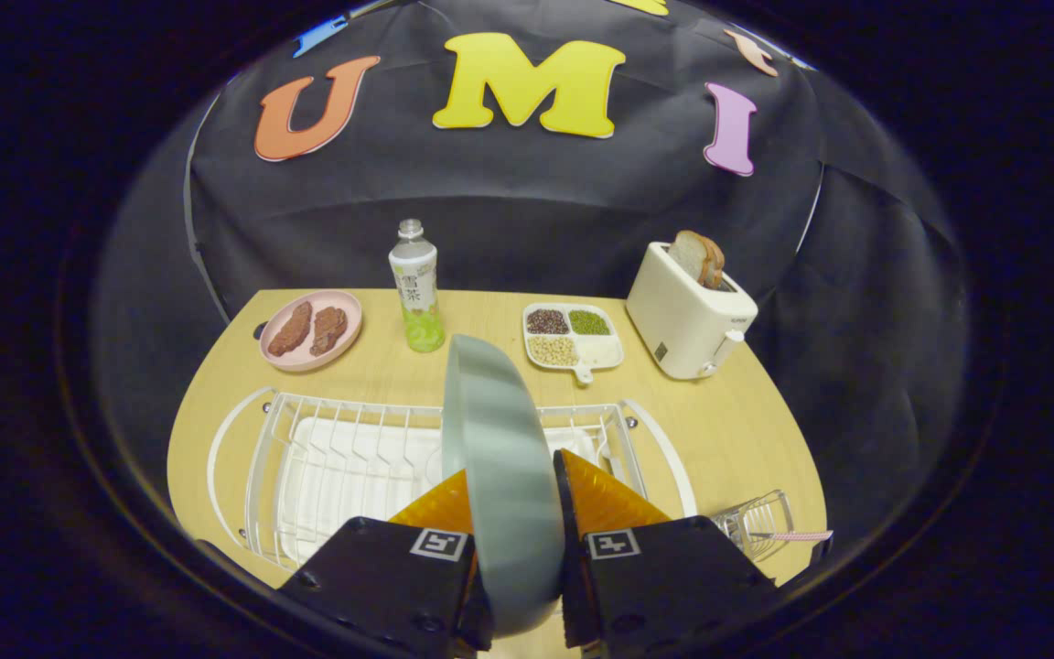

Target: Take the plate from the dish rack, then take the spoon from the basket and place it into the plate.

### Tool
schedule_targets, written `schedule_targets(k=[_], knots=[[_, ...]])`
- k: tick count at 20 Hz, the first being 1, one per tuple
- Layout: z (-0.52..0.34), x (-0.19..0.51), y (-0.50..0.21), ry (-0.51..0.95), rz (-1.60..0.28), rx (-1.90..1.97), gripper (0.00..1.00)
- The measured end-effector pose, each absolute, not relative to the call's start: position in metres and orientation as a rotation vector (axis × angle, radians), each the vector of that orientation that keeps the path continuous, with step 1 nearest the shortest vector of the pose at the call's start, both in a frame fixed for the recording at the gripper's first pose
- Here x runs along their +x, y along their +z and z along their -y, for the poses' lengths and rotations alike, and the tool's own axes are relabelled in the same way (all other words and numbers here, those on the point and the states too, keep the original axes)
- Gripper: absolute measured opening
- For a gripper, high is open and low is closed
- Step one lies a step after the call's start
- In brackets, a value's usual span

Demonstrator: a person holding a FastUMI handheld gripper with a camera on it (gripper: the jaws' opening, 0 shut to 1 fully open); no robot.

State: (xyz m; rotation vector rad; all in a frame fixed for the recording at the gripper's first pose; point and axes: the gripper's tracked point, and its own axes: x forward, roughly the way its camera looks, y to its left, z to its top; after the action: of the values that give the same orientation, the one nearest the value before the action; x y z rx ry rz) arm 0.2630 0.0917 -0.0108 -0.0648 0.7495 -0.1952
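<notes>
A grey-green plate [500, 467] stands on edge between my two fingers, lifted over the white wire dish rack [344, 448]. My gripper [515, 508] is shut on the plate, one finger pressing on each face. Beyond the right finger, at the table's right front corner, a small wire basket [756, 522] holds the spoon [797, 535], whose pink handle pokes out to the right. The plate's lower rim is hidden between the finger bases.
Behind the rack on the wooden table [728, 430] stand a pink plate with two meat pieces [310, 329], a drink bottle [417, 288], a divided tray of beans [573, 334] and a white toaster with bread [690, 307].
</notes>
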Motion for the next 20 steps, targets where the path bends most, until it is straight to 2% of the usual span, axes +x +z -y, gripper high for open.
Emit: schedule_targets(k=[5,11,15,20], knots=[[-0.09,0.228,0.031,-0.121,-0.678,-0.016,0.34],[-0.096,0.123,0.029,0.077,-0.696,0.053,0.33],[-0.099,0.064,-0.002,0.195,-0.726,0.113,0.34],[-0.079,0.032,-0.076,0.229,-0.851,0.335,0.34]])
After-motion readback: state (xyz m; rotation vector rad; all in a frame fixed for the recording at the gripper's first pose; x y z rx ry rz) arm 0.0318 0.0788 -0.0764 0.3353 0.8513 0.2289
